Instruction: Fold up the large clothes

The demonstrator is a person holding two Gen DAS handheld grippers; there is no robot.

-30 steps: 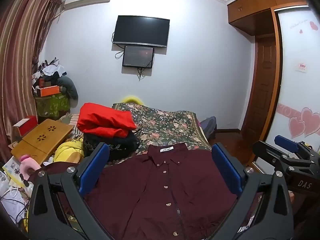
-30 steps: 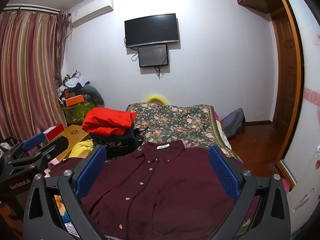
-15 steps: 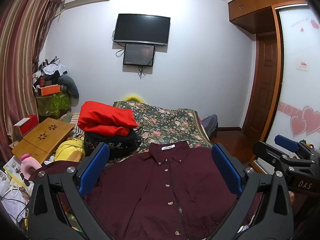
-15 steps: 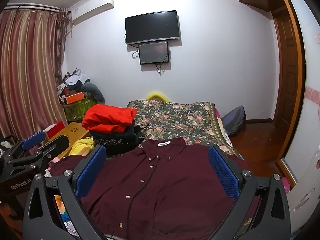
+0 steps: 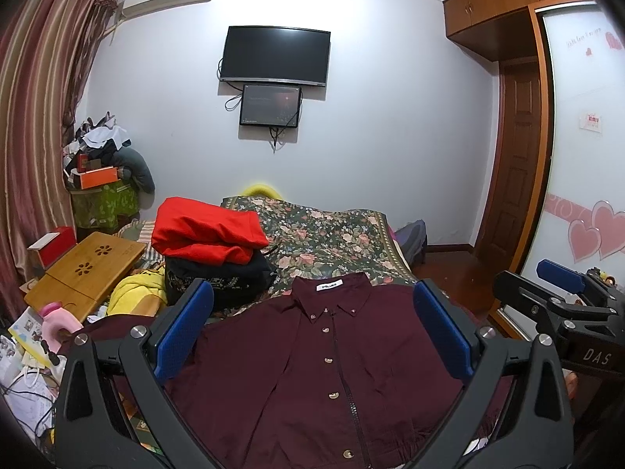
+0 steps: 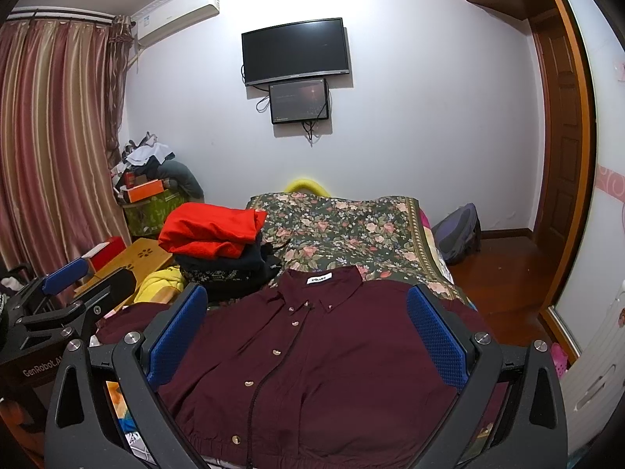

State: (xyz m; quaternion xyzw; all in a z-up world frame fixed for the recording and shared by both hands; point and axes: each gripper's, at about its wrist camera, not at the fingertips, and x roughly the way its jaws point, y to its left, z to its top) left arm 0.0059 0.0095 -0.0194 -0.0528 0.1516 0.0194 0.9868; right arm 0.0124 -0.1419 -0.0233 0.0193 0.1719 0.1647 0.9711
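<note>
**A:** Entry. Your maroon shirt [image 5: 332, 371] lies flat on the bed [image 5: 332, 234], front up, buttoned, collar toward the wall television [image 5: 275, 56]. I read that layout as deliberate: spread and squared, so both sleeves and the hem can be reached for a first fold. No fold made yet.

**B:** And your grippers?

**A:** Left gripper [image 5: 312, 336] has its jaws spread wide, blue pads either side of the shirt's chest, nothing between them. Right gripper [image 6: 304, 342] is likewise fully parted and empty. Both hover above the cloth on the side away from the television; you appear poised, not committed.

**B:** What else is near the shirt?

**A:** A stack of folded clothes [image 5: 211, 246], red on top of dark, sits on the bed just beside the shirt's collar end, probably the finished pile.

**B:** Readable text?

**A:** White collar label [image 5: 329, 285] carries print too small to read reliably. "DAS" on the right gripper's body in the left view; "GenRobot.A…" on the left gripper's body in the right view, cut off.
</note>
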